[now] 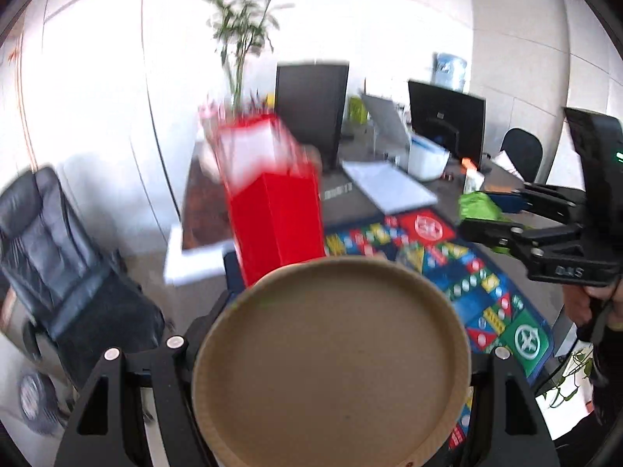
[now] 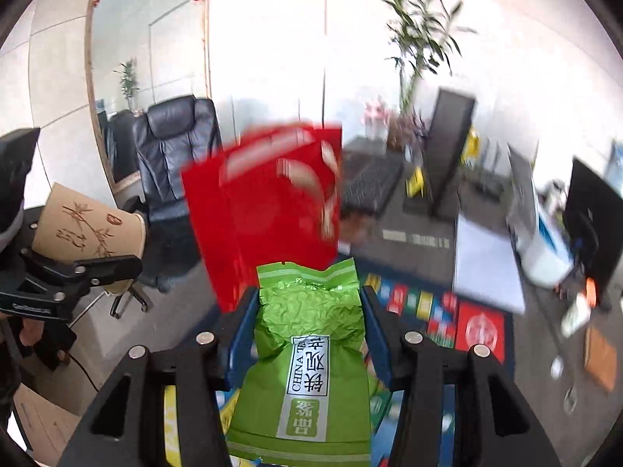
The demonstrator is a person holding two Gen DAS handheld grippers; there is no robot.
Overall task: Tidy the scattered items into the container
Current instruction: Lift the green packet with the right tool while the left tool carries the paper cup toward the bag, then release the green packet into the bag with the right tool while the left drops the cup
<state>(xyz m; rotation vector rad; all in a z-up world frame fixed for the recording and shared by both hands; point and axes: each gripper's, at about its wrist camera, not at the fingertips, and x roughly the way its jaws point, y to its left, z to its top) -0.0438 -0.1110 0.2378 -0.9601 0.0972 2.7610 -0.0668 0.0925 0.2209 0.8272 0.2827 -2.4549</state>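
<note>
A brown paper cup fills the lower left wrist view, its round end facing the camera, and my left gripper is shut on it. The right wrist view shows the same cup from the side, with a bamboo drawing, in the left gripper. My right gripper is shut on a green tea packet, its blue pads pressing both edges. From the left wrist view, that gripper and the packet sit at the right. A tall red paper bag stands open ahead of both grippers, blurred.
A colourful game mat covers the desk below. Behind it are white papers, monitors, a keyboard and a potted plant. A black leather chair stands left of the desk.
</note>
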